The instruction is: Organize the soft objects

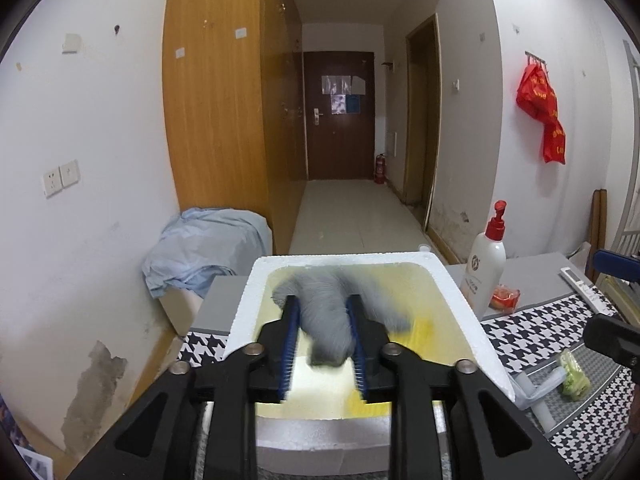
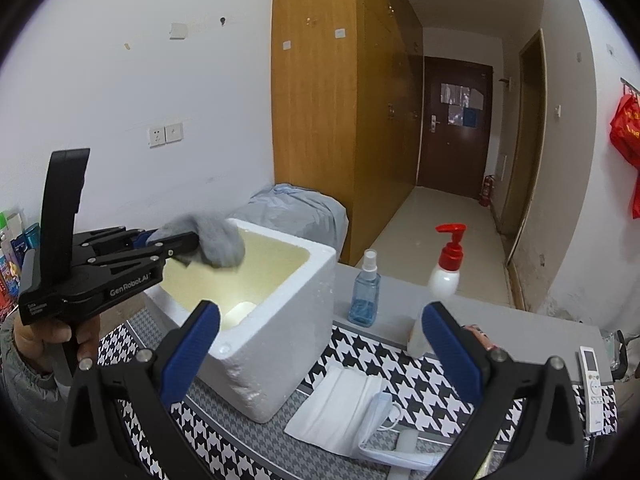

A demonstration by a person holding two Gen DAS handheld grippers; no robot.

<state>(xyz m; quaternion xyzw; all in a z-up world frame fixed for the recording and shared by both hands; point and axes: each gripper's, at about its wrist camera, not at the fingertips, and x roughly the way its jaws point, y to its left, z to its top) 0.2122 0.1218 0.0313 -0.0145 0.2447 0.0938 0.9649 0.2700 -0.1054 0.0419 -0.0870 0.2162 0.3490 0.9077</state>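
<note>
Here, a grey sock over the foam box.
The left gripper pads flank it, part open; the right gripper gapes wide, empty.

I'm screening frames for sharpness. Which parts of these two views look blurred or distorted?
Left wrist view: the grey sock between the left gripper fingers is motion-smeared, as are the blue pads; the background stays sharp. Right wrist view: mostly crisp, the sock over the foam box only slightly soft. Both views: fisheye bending of walls, with dark corner vignetting.
</note>
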